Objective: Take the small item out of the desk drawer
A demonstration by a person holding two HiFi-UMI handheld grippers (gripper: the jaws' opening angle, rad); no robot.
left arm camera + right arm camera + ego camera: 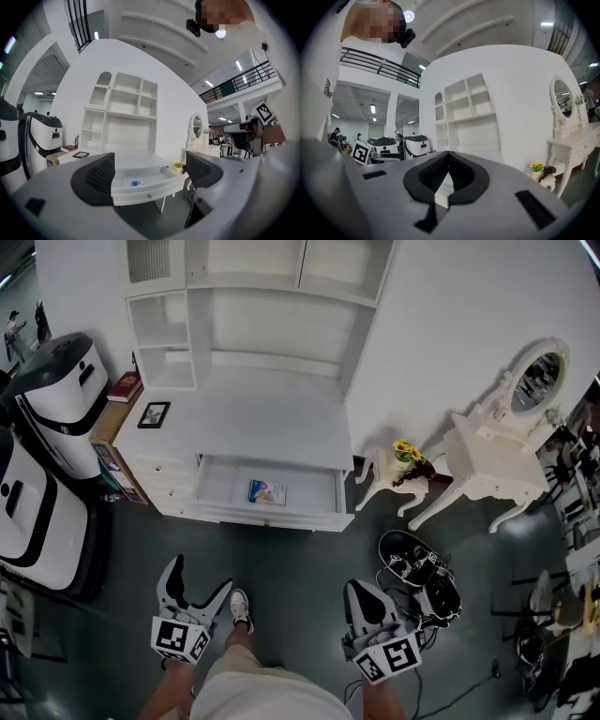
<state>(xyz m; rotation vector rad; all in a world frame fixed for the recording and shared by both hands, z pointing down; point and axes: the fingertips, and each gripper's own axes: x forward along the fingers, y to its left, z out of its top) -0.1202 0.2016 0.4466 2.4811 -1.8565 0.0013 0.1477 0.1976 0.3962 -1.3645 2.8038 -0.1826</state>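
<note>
**Left gripper** (pixel 199 579): jaws spread wide, nothing between the pads (pixel 96 177). Held level, pointing at the desk. Marker cube (pixel 180 637) at its rear.

**Right gripper** (pixel 364 589): jaws closed tip to tip, nothing held. Level, beside the left gripper and well apart from it, with a marker cube (pixel 389 659) at its rear. The person's shoe (pixel 240 607) is on the floor between the two.

**Desk drawer** (pixel 267 518): white, pulled open, ahead of both grippers and well clear of them. In the left gripper view it shows through the gap between the open jaws.

**Small item** (pixel 267 491): a flat packet with blue print, lying on the drawer floor near the middle. It is ahead of the left gripper and a little toward the right gripper's side, untouched.

**Desk** (pixel 272 427): white, beyond the drawer, with an open shelf unit (pixel 253 296) on top.

**Ahead and left of the left gripper:** a framed picture (pixel 154 414) and a red book (pixel 125 386) on a low side surface. Farther left are two white-and-black machines (pixel 61 399).

**Just ahead and right of the right gripper:** black gear (pixel 417 568) on the floor.

**Farther ahead and right of the right gripper:** a small white stand with yellow flowers (pixel 405 452) and a white dressing table (pixel 497 465) with an oval mirror (pixel 539 379).
</note>
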